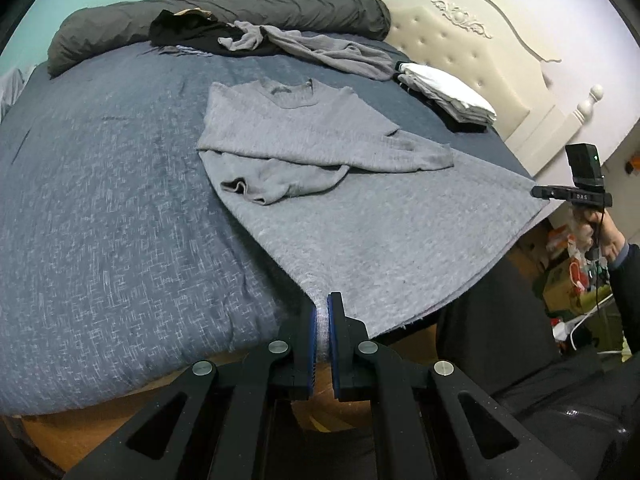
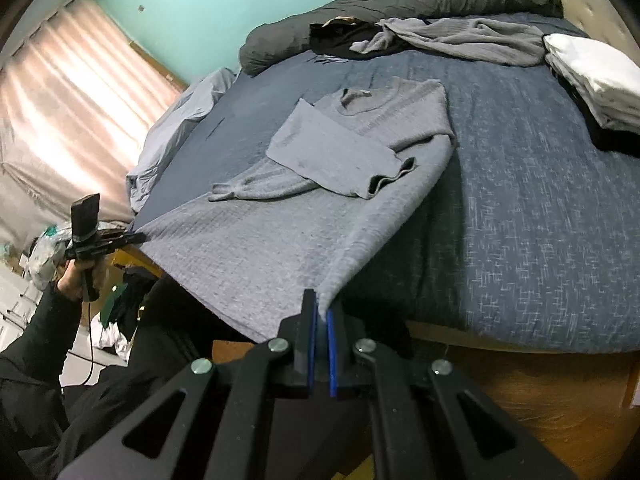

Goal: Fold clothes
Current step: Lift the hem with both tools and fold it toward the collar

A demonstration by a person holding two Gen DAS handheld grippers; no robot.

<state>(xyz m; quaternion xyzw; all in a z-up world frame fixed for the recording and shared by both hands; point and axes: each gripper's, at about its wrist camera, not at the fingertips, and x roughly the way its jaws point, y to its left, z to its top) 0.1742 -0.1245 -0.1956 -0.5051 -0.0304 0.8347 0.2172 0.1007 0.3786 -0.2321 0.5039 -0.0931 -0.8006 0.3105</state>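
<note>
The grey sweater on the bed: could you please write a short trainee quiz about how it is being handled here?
1. True or false: both sleeves of the grey sweater lie folded across its body.
2. What does the left gripper clamp? A) hem corner B) collar C) sleeve cuff
3. What sits right of the collar in the left wrist view?

Key: 1 true. 2 A; the right gripper holds the other corner. 3 the folded white stack.

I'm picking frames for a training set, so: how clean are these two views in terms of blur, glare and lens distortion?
Left wrist view: strong fisheye bulge, dark corners, grey sweater sharp, blue bedspread slightly streaked. Right wrist view: same bulge, curtain blown out by backlight, white folded stack soft.
</note>
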